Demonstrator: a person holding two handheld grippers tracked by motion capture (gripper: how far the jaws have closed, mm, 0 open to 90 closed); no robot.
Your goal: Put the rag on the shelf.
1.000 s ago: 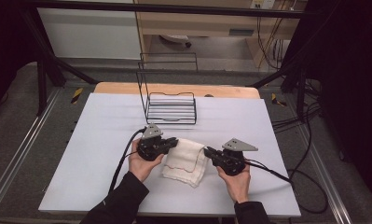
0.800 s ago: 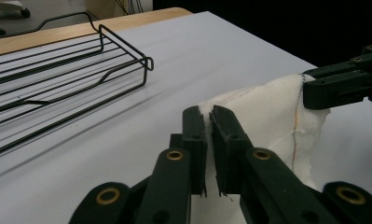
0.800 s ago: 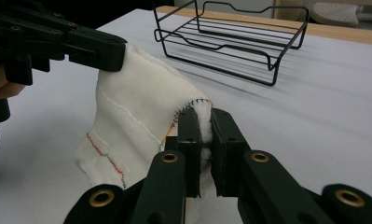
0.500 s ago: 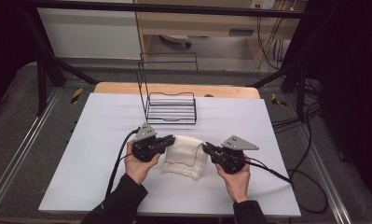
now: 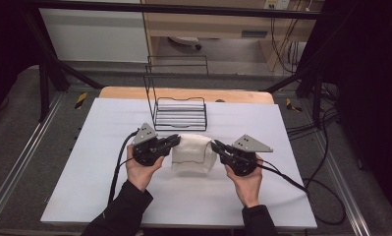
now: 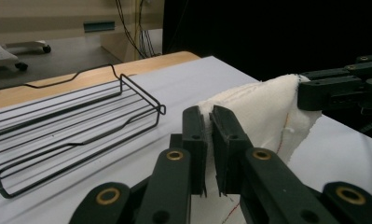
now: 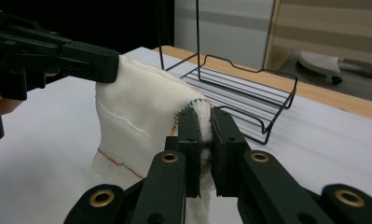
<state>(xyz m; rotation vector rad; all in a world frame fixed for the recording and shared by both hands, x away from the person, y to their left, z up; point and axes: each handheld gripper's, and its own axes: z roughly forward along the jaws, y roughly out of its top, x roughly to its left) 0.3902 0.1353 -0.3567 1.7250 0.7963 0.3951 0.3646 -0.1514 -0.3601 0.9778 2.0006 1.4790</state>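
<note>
White cloth [image 5: 192,153] hangs between my left gripper [image 5: 173,141] and right gripper [image 5: 216,146], each clamped on a top corner; the gripper views show red stitching, with the wire basket [image 5: 180,113] behind.

Black wire rack [image 5: 180,113] at far middle of tabletop [image 5: 85,162], tall wire back upright at its left side, low tray part empty. Tabletop white-covered, bare wood strip [image 5: 129,93] along far edge. Black frame bars [image 5: 46,73] beside tabletop. Cables [image 5: 311,128] on grey floor [image 5: 16,128] at right. White panel [image 5: 95,34] beyond.
</note>
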